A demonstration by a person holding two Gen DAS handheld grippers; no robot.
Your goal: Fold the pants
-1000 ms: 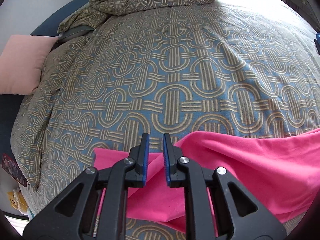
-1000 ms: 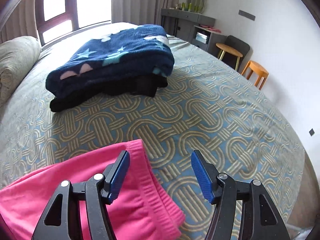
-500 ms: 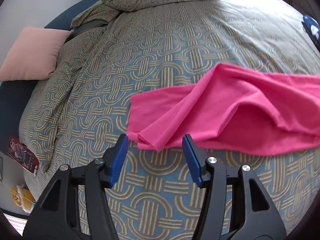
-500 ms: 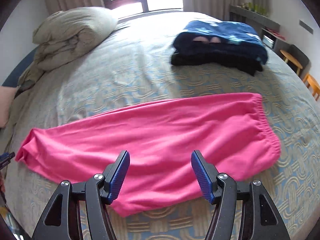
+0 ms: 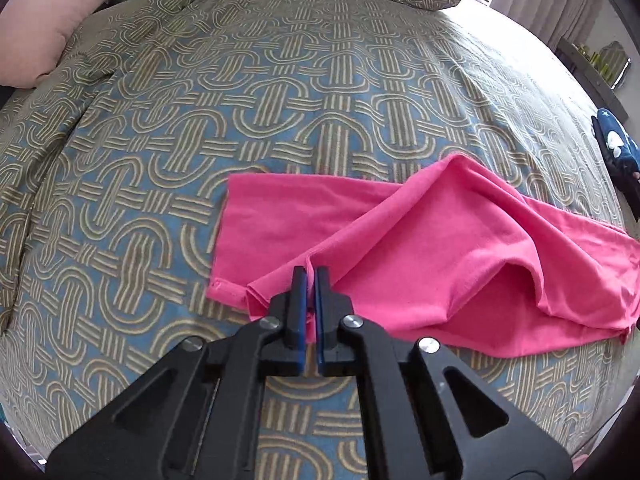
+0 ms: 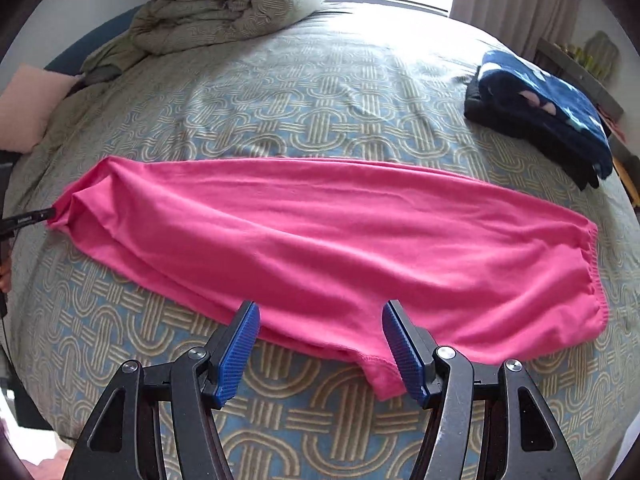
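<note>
bed (image 6: 320,120): patterned blue-and-tan cover | pants (image 6: 340,236): pink, laid flat across the near part, waistband toward the right, leg ends toward the left | quilt (image 6: 224,4): rolled, at the far edge | pillow (image 5: 32,20): pink, far left edge | blanket (image 6: 544,108): navy, folded on dark clothes, far right

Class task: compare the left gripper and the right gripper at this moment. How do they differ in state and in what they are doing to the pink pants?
The left gripper is shut, pinching the hem of the bright pink fabric pants; the right gripper stands open, gripping nothing. The left sits at the leg end, the right at the pants' near edge, nearer the waistband. Both have blue pads on black arms.
</note>
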